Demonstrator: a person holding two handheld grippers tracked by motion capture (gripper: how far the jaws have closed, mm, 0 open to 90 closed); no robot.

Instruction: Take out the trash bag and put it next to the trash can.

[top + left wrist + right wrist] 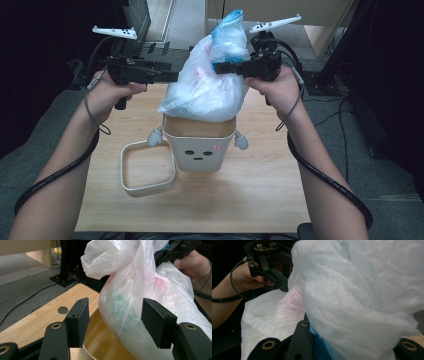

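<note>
A full translucent white plastic bag (205,90) bulges out of the top of a small cream bin (200,150) with a face drawn on it and little arms. My right gripper (217,67) comes in from the right and is shut on the bag's gathered bluish neck; the bag (362,290) drapes over its jaws (352,340). My left gripper (175,76) is level at the bag's left side and open. Its pads (77,315) straddle the bag's lower bulge (135,315) above the bin's tan inside (100,340), with a gap at the left pad.
A white square ring (147,187) lies on the wooden table (250,205), left of the bin. The tabletop has a round hole (62,310). Grey floor with cables and dark stands surrounds the table; wooden furniture (325,30) stands beyond it.
</note>
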